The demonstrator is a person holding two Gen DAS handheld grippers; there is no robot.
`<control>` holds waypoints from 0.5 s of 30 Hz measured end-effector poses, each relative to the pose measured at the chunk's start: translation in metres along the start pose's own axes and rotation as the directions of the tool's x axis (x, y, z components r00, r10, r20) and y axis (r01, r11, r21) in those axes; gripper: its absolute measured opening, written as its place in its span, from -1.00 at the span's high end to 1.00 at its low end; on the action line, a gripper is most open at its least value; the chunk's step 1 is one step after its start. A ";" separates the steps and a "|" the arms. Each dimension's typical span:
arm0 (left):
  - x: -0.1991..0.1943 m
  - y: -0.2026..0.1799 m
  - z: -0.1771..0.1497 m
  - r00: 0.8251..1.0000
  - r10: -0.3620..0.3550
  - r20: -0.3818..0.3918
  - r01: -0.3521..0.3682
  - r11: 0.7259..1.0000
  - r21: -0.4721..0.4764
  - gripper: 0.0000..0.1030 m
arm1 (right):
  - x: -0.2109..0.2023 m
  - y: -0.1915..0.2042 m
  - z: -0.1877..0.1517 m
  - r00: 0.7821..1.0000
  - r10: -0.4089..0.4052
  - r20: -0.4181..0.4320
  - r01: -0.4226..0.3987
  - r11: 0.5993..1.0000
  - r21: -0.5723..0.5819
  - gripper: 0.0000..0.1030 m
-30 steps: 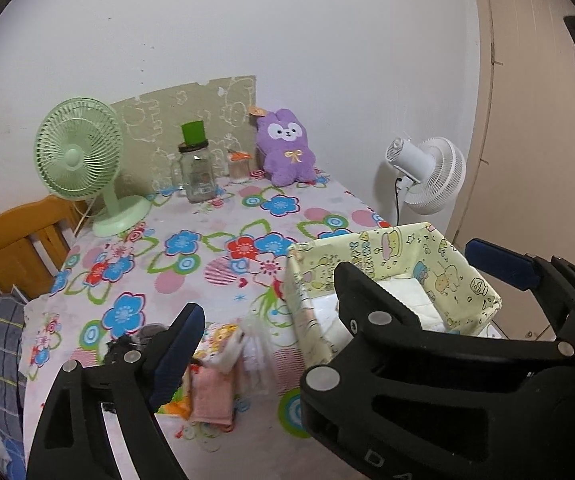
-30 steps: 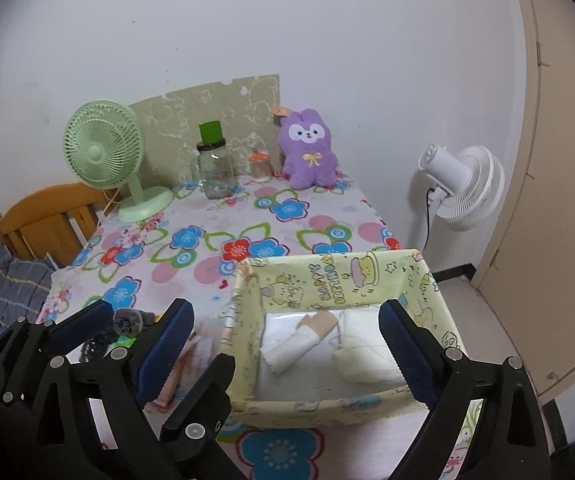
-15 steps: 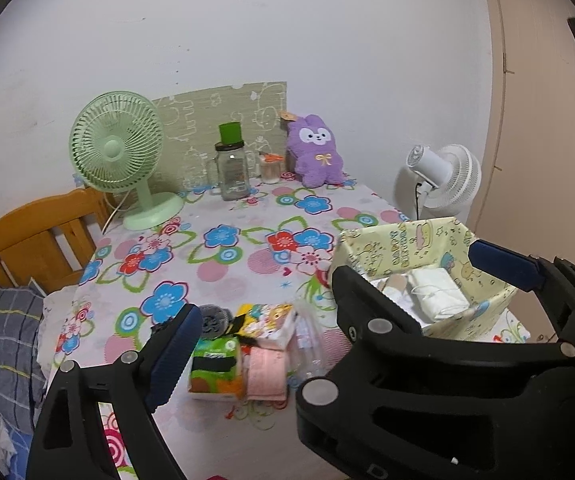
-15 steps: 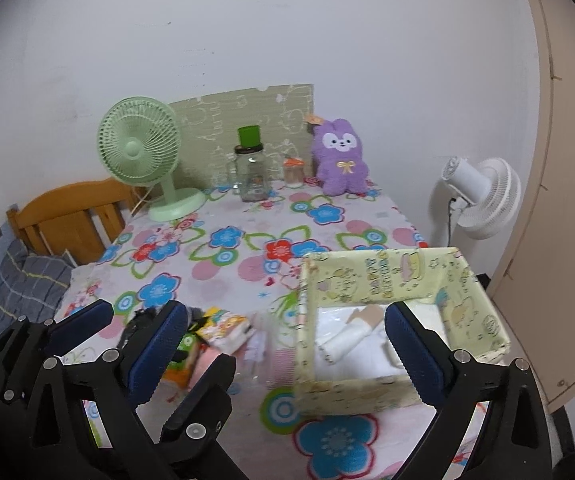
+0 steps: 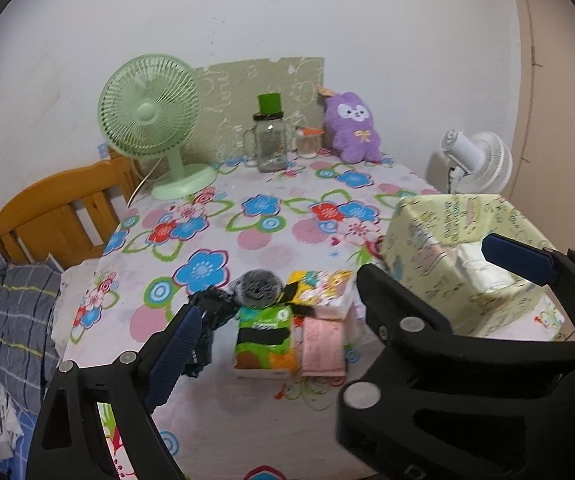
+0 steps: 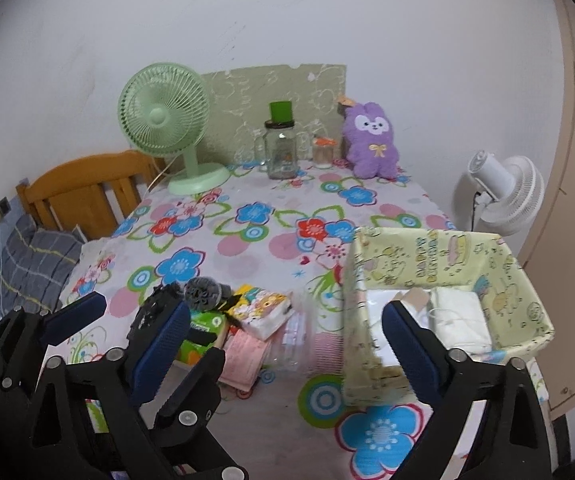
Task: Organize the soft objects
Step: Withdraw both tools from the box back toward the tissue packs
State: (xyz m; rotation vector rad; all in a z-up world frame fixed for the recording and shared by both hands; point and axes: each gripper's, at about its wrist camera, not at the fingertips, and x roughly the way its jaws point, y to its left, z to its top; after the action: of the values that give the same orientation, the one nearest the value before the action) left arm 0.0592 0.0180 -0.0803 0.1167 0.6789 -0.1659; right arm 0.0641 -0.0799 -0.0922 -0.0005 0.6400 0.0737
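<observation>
Left gripper (image 5: 345,312): jaws spread wide, nothing between them, held above the near edge of the table (image 5: 247,248). Right gripper (image 6: 283,344): also spread wide and empty, over the near edge, with the left gripper's fingers visible at lower left in its view.

Soft items sit in a tight cluster just ahead of the left gripper, near the front of the table. Green tissue pack (image 5: 265,336): long axis runs front to back, a black band across its middle; its print is too small to read. Pink folded cloth (image 5: 322,344) touches its right side, long axis also front to back. Yellow cartoon tissue pack (image 6: 261,306) lies behind them, angled diagonally. Grey scrubber ball (image 5: 257,288) sits at the cluster's back, with a dark crumpled fabric (image 5: 211,320) on the left, partly hidden behind the left finger. A clear plastic pouch (image 6: 297,336) lies between the cluster and the box; its contents are unclear.

Yellow fabric box (image 6: 439,248) sits at the table's right front corner, open top, with white folded cloths (image 6: 461,320) inside. The inner wall reads "HAPPY BIRTHDAY", barely legible.

The middle of the flowered tablecloth is open room between the cluster and the back row: green fan (image 5: 151,112), glass jar (image 5: 270,140) with a green lid, purple plush (image 5: 353,128). A white fan (image 6: 503,192) stands off the table's right edge.
</observation>
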 end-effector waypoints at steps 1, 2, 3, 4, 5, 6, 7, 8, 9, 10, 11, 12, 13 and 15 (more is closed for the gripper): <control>0.003 0.003 -0.001 1.000 0.005 -0.006 -0.005 1.000 -0.005 -0.81 | 0.003 0.003 -0.001 1.000 0.004 -0.006 -0.004 1.000 -0.005 -0.81; 0.005 0.006 -0.003 1.000 0.010 -0.012 -0.010 1.000 -0.009 -0.81 | 0.006 0.006 -0.002 1.000 0.009 -0.012 -0.009 1.000 -0.008 -0.79; 0.008 0.009 -0.004 1.000 0.015 -0.016 -0.015 1.000 -0.013 -0.81 | 0.009 0.007 -0.003 1.000 0.014 -0.017 -0.014 1.000 -0.010 -0.76; 0.009 0.012 -0.005 1.000 0.019 -0.020 -0.019 1.000 -0.015 -0.81 | 0.011 0.009 -0.003 1.000 0.018 -0.021 -0.018 1.000 -0.011 -0.75; 0.011 0.014 -0.006 0.999 0.023 -0.024 -0.024 1.000 -0.017 -0.81 | 0.014 0.011 -0.004 1.000 0.020 -0.025 -0.020 1.000 -0.010 -0.74; 0.013 0.016 -0.007 0.999 0.027 -0.028 -0.027 0.999 -0.017 -0.81 | 0.016 0.013 -0.005 0.999 0.020 -0.028 -0.020 1.000 -0.011 -0.74; 0.016 0.019 -0.008 0.999 0.031 -0.033 -0.031 0.999 -0.018 -0.81 | 0.019 0.015 -0.005 0.999 0.024 -0.032 -0.024 1.000 -0.014 -0.73; 0.018 0.021 -0.009 0.999 0.034 -0.038 -0.035 0.999 -0.020 -0.81 | 0.023 0.017 -0.006 0.999 0.031 -0.042 -0.031 0.999 -0.017 -0.72; 0.020 0.023 -0.010 0.998 0.036 -0.043 -0.037 0.999 -0.022 -0.81 | 0.026 0.019 -0.006 0.998 0.034 -0.050 -0.035 0.999 -0.020 -0.71; 0.023 0.025 -0.012 0.998 0.036 -0.050 -0.038 0.999 -0.025 -0.81 | 0.029 0.020 -0.007 0.998 0.037 -0.056 -0.038 0.999 -0.022 -0.70; 0.025 0.027 -0.013 0.998 0.036 -0.054 -0.037 0.999 -0.029 -0.80 | 0.032 0.022 -0.008 0.997 0.039 -0.062 -0.041 0.999 -0.025 -0.70; 0.028 0.030 -0.014 0.998 0.034 -0.060 -0.036 0.999 -0.035 -0.80 | 0.035 0.024 -0.008 0.997 0.042 -0.067 -0.044 0.999 -0.028 -0.69; 0.029 0.031 -0.015 0.997 0.033 -0.065 -0.036 0.999 -0.039 -0.80 | 0.037 0.025 -0.008 0.996 0.043 -0.072 -0.045 0.998 -0.033 -0.69; 0.033 0.034 -0.016 0.997 0.032 -0.074 -0.035 0.998 -0.046 -0.80 | 0.043 0.028 -0.009 0.996 0.044 -0.080 -0.047 0.998 -0.040 -0.69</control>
State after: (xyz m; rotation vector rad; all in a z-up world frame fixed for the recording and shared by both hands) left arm 0.0815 0.0505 -0.1119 0.0887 0.7526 -0.1138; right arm 0.0911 -0.0488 -0.1239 -0.0297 0.7179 0.1314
